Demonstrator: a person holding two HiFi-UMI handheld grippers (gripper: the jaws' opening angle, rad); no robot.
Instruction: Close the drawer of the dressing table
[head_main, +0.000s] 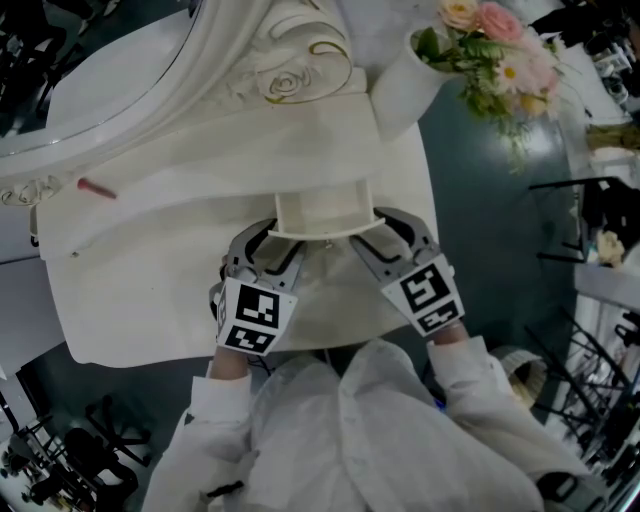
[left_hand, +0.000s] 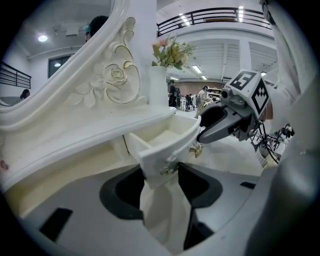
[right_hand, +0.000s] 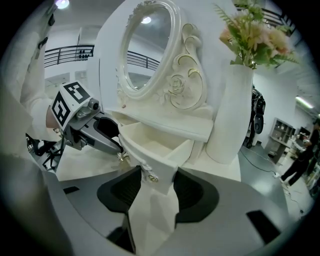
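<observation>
Gently: push the pulled-out drawer (head_main: 322, 212) straight into the desk (head_main: 150, 290), with left tongs (head_main: 272, 248) and right tongs (head_main: 383, 240) gaping, straddling its front corners unclamped, pressing evenly to avoid skew.

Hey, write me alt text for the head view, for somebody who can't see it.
Seen from above, an open drawer juts from a white dressing table, with the left gripper and right gripper at its front corners, jaws open around them. The person's white sleeves show below; a vase of pink flowers stands at upper right.
</observation>
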